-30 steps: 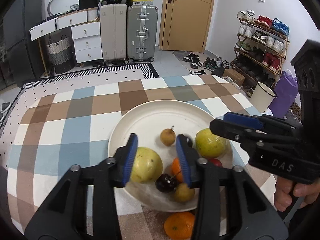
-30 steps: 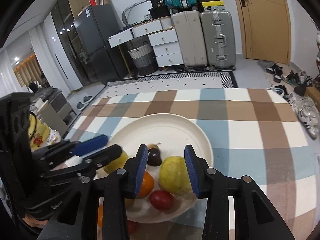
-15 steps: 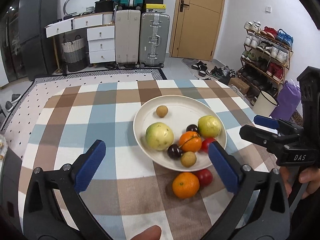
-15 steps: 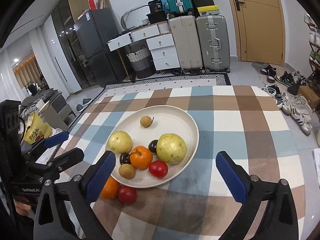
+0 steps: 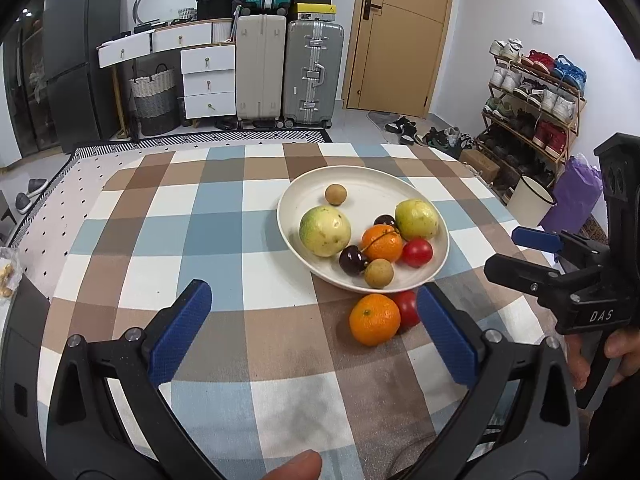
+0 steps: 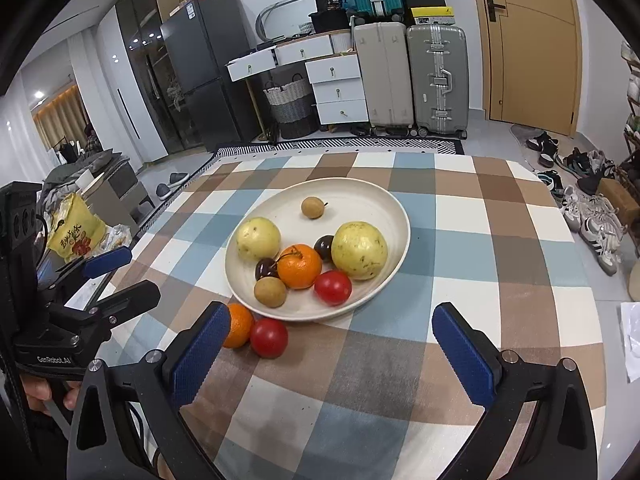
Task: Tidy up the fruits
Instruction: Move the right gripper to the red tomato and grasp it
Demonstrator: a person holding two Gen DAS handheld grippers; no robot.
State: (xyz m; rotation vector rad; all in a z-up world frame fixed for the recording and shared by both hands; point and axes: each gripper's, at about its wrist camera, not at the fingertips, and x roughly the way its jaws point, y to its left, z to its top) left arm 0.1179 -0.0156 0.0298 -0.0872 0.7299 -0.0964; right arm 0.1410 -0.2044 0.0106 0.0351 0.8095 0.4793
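Left wrist view: left gripper nearest, jaws spread wide, empty, above the checked tablecloth. Just beyond, a loose orange touching a loose tomato, both on the cloth against the near rim of the cream plate. On the plate: two pale green-yellow fruits, an orange, a tomato, dark cherries, two small brown fruits. Right gripper likewise spread, empty. Farther back: suitcases, door.
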